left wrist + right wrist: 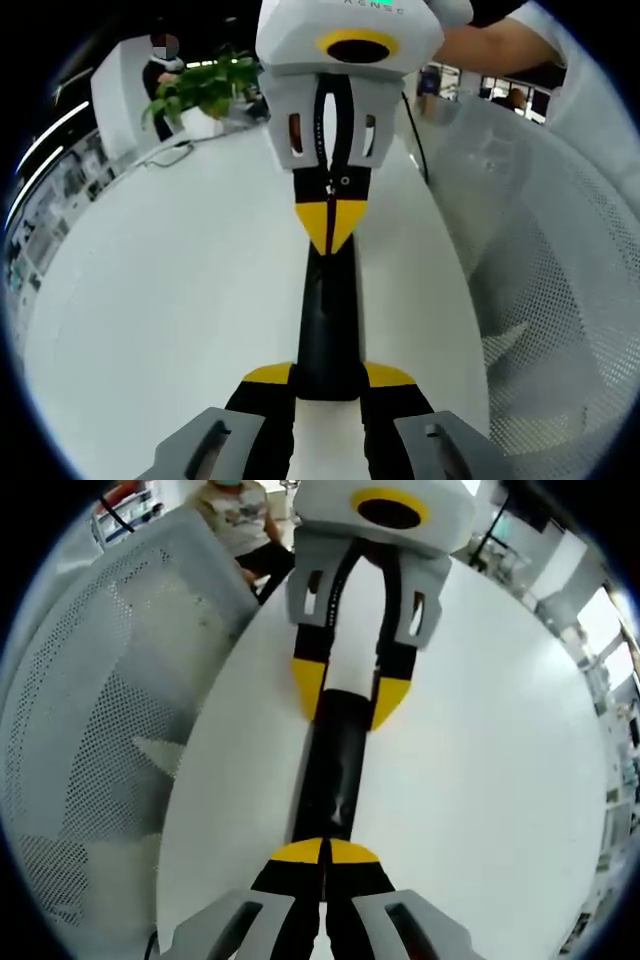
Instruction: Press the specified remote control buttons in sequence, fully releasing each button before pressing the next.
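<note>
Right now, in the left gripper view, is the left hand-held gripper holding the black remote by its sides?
Yes: the left hand-held gripper has its yellow-tipped jaws on either side of the remote.

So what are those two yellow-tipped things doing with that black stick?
A person is working a black remote control lying on a white table. The left tongs grip it by one end. The right tongs, pinched shut, have their tips down on the other end, apparently pressing a button.

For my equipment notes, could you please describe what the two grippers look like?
Both the left gripper and the right gripper have black jaws with yellow tips on grey mounts. Each has a white body with a yellow-ringed black oval, seen from the opposite view.
</note>
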Motion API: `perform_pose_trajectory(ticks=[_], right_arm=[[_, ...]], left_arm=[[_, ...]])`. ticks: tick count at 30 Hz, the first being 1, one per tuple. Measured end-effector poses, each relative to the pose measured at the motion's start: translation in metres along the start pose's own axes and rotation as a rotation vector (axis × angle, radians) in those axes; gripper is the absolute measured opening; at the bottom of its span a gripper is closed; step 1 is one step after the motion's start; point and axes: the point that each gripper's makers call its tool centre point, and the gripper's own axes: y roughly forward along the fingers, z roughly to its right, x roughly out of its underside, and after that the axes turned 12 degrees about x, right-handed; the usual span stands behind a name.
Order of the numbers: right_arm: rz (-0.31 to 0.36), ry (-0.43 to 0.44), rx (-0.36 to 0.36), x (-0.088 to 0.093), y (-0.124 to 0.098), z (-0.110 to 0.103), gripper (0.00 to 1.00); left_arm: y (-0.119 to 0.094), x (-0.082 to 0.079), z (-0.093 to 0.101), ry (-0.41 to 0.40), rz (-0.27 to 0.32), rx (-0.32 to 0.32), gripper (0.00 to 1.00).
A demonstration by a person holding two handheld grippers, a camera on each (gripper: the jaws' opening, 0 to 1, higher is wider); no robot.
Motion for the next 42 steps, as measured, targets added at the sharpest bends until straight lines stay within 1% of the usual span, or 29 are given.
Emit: perform_pose_trajectory(ticks=[5, 7, 17, 21, 25, 27, 28, 36, 39, 42], right_arm=[[-0.024, -0.008, 0.0, 0.0, 0.001, 0.0, 0.0], [-0.024, 0.004, -0.003, 0.001, 0.001, 0.0, 0.0], [-0.028, 0.007, 0.008, 0.001, 0.001, 0.001, 0.0], [-0.017, 0.017, 0.007, 0.001, 0.0, 0.001, 0.0], [0.008, 0.027, 0.0, 0.001, -0.001, 0.001, 0.0], [0.021, 0.008, 0.003, 0.001, -0.002, 0.0, 0.0], [0.025, 0.015, 0.004, 0.0, -0.001, 0.0, 0.0], [0.029, 0.002, -0.001, 0.0, -0.003, 0.001, 0.0], [0.055, 0.03, 0.002, -0.006, -0.01, 0.003, 0.0], [0.056, 0.027, 0.009, -0.009, -0.013, 0.003, 0.0]], left_arm=[[0.0, 0.0, 0.001, -0.002, 0.003, -0.001, 0.24], [0.0, 0.0, 0.001, -0.003, 0.002, -0.001, 0.24], [0.0, 0.0, 0.0, -0.001, -0.001, 0.0, 0.24], [0.0, 0.0, 0.001, -0.001, -0.001, 0.0, 0.24], [0.0, 0.0, 0.001, -0.001, -0.004, -0.003, 0.24], [0.0, 0.0, 0.001, 0.001, -0.007, -0.003, 0.24], [0.0, 0.0, 0.001, 0.0, -0.007, -0.003, 0.24], [-0.001, -0.001, 0.002, 0.002, -0.011, 0.0, 0.24], [0.0, -0.001, 0.002, 0.003, -0.014, 0.001, 0.24], [0.0, -0.001, 0.002, 0.004, -0.014, 0.002, 0.24]])
